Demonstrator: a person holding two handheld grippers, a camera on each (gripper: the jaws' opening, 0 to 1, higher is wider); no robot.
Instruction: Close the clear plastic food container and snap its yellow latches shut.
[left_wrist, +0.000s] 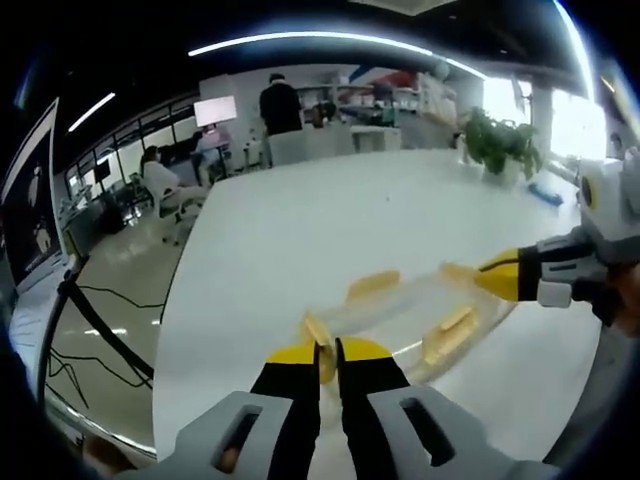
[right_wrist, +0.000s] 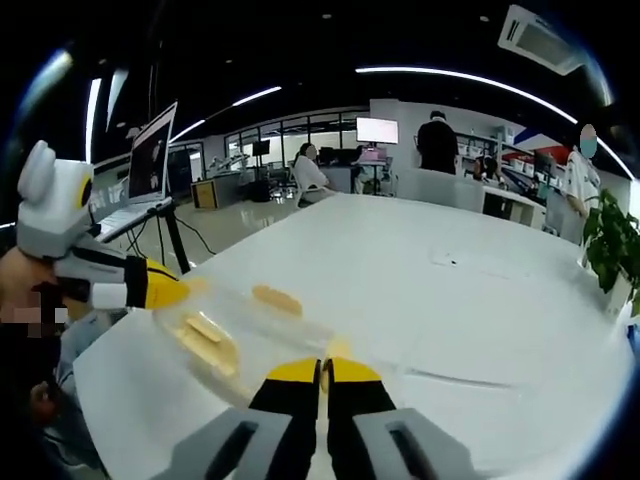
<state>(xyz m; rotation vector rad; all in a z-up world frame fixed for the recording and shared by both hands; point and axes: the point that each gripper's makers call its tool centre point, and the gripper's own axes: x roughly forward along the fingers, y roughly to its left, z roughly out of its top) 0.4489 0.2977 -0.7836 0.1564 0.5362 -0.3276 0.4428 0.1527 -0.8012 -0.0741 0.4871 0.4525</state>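
A clear plastic food container (left_wrist: 400, 305) lies on the white table (left_wrist: 330, 220) with its lid on. Pale yellow latches sit on its long sides (left_wrist: 375, 283) (left_wrist: 455, 322) and at its ends. My left gripper (left_wrist: 328, 352) is at the near end, jaws shut on the end latch (left_wrist: 318, 335). My right gripper (left_wrist: 488, 276) comes in from the right, jaws together, with its tips against the far end latch (left_wrist: 455, 270). In the right gripper view the container (right_wrist: 250, 325) lies ahead of my right gripper (right_wrist: 322, 372). Its yellow end latch (right_wrist: 338, 348) shows just past the tips, and my left gripper (right_wrist: 175, 291) touches the opposite end.
A potted plant (left_wrist: 500, 145) and a blue object (left_wrist: 545, 192) stand at the table's far right. A flat paper (right_wrist: 450, 260) lies mid-table. The table's left edge (left_wrist: 175, 300) drops to the floor with cables and a tripod. A laptop (right_wrist: 150, 160) and people at desks are beyond.
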